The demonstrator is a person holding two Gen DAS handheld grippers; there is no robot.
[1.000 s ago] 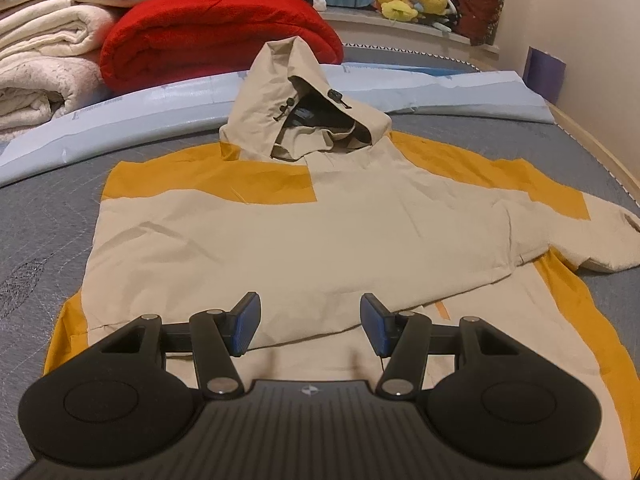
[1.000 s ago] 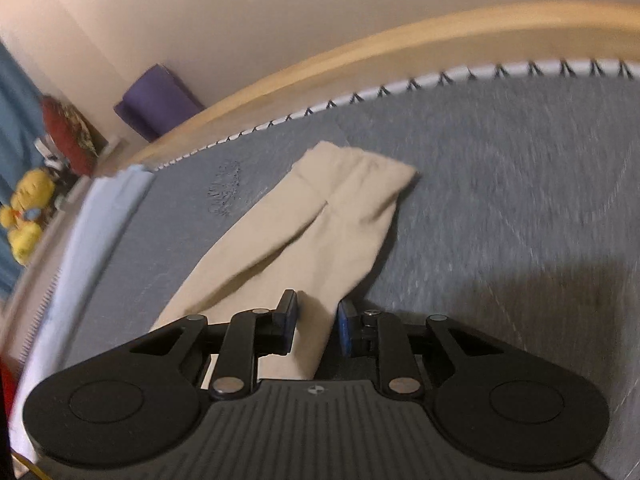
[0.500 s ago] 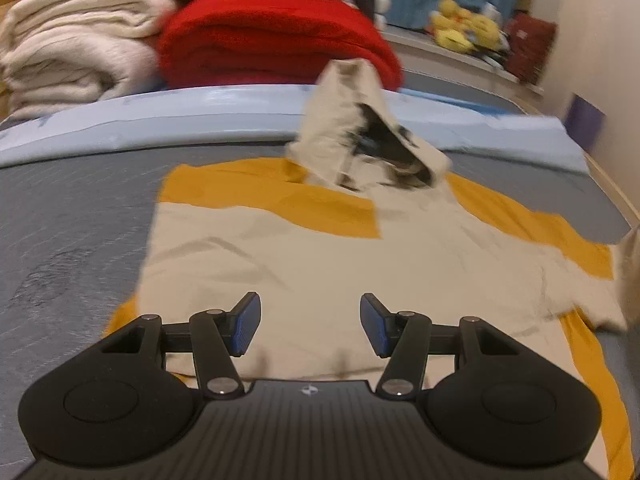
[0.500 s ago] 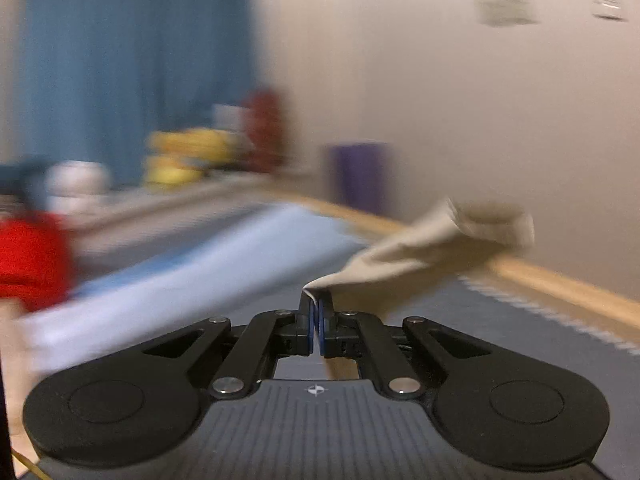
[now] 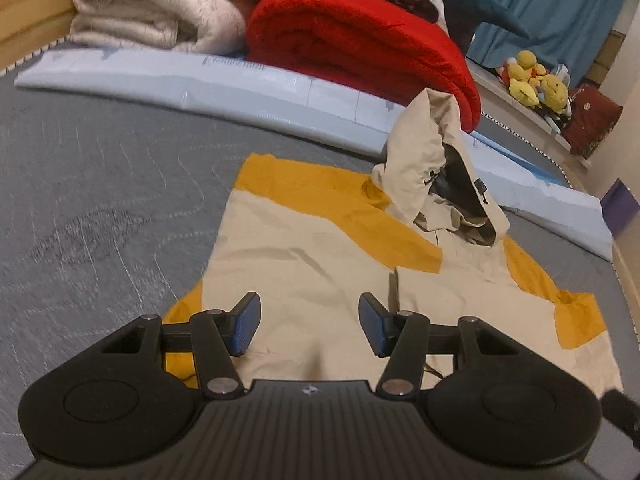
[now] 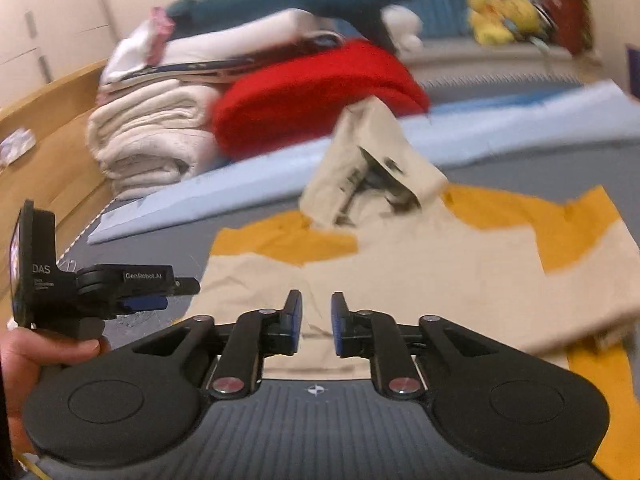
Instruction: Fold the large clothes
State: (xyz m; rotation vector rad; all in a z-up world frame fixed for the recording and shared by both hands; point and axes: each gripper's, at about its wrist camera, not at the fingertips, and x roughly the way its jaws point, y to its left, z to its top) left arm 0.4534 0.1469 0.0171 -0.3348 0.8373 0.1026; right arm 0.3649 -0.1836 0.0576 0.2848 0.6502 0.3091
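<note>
A beige hooded jacket with mustard-yellow panels (image 5: 320,264) lies spread on a grey quilted mattress (image 5: 100,200), ahead of and beneath both pairs of jaws. The left gripper (image 5: 308,330) is closing, half apart, gripping nothing. The right gripper (image 6: 316,322) is opening, narrowly parted, also empty.

Lying flat ahead of both grippers on mattress (image 5: 100,184): jacket (image 5: 320,264), hood (image 5: 436,172) beyond, stacked blankets (image 5: 352,40) behind.
</note>
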